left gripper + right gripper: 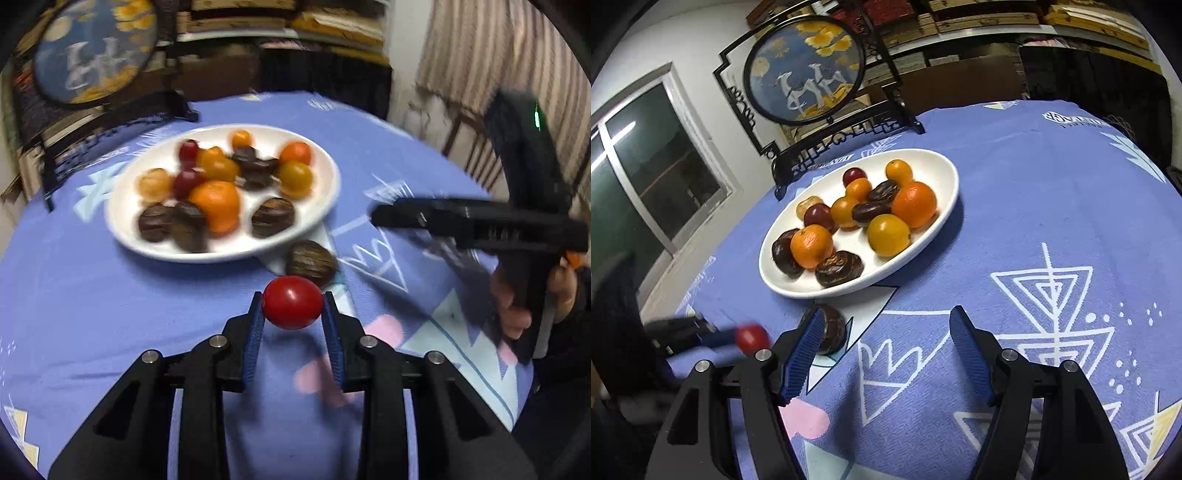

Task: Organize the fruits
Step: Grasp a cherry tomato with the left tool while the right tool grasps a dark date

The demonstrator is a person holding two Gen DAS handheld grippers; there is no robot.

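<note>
On the desk, the white plate already holds most fruit; left claw pinches a red tomato, right claw stands spread and empty; one brown nut remains outside the plate

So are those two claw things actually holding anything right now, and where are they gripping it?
The left gripper pinches a small red tomato across its sides, between the blue pads. The right gripper is open and holds nothing.

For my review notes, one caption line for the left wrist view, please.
Left hand-held gripper clamps a red tomato near the plate; a brown nut lies on the cloth.
</note>
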